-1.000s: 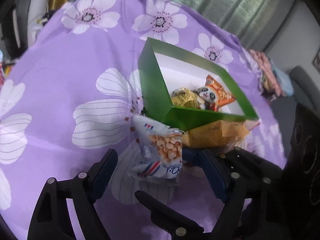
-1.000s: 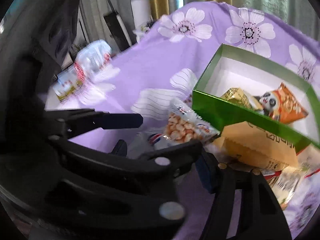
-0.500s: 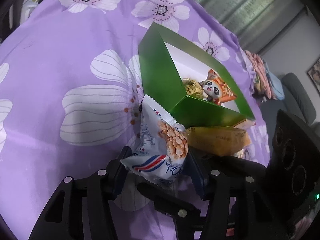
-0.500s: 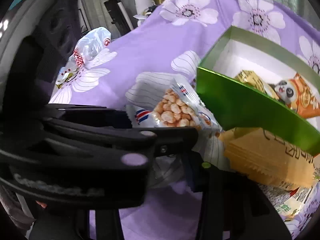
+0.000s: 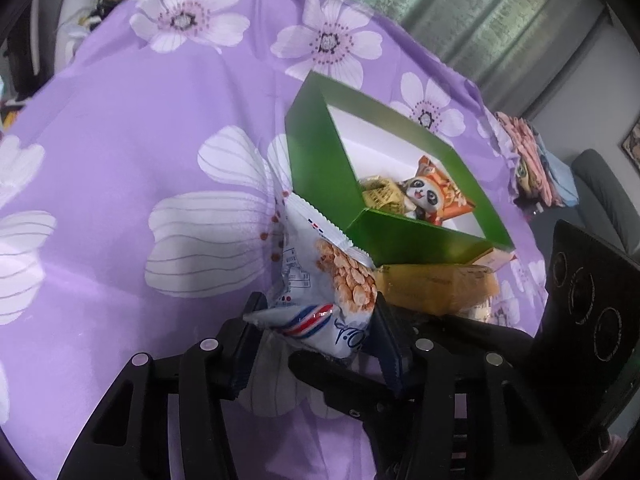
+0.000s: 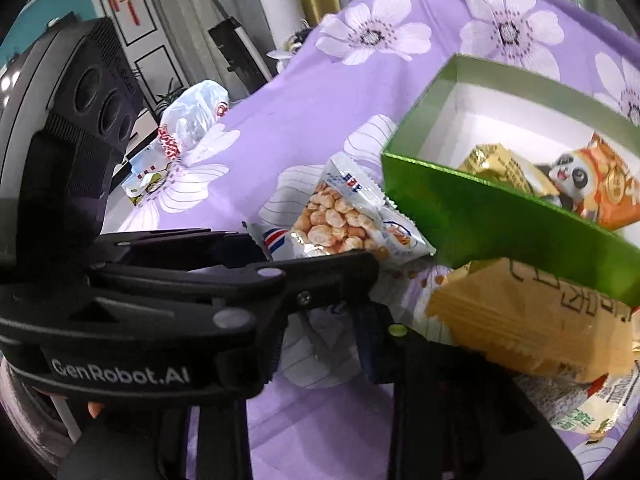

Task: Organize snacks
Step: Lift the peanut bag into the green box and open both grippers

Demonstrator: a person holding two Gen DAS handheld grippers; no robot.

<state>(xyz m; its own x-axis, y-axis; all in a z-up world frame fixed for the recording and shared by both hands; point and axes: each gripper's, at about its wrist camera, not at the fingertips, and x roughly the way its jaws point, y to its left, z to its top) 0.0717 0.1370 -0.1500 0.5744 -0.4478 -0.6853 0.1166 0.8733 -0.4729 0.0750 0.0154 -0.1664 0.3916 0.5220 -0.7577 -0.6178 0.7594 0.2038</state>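
A white peanut packet [image 5: 332, 280] with a red and blue stripe stands against the near corner of the green box [image 5: 320, 168]. My left gripper [image 5: 316, 336] is closing, and its blue pads press on the packet's lower end from both sides. In the right wrist view the left gripper crosses in front and the packet [image 6: 340, 216] sticks out past its fingers. My right gripper [image 6: 324, 344] sits just below with its jaws drawn in tight. One of its fingers is partly hidden, and I cannot tell whether it pinches anything.
The green box [image 6: 480, 208] holds a gold packet [image 5: 380, 194] and an orange panda packet [image 5: 436, 196]. Its near edge lies over a yellow packet [image 6: 532, 320], with another packet [image 6: 592, 408] beside that. A plastic bag [image 6: 192, 116] lies at the purple floral cloth's far left edge.
Both grippers' jaws have drawn together. The left pads, wide apart before, now squeeze the peanut packet's lower end, and the packet has tipped up more upright against the box.
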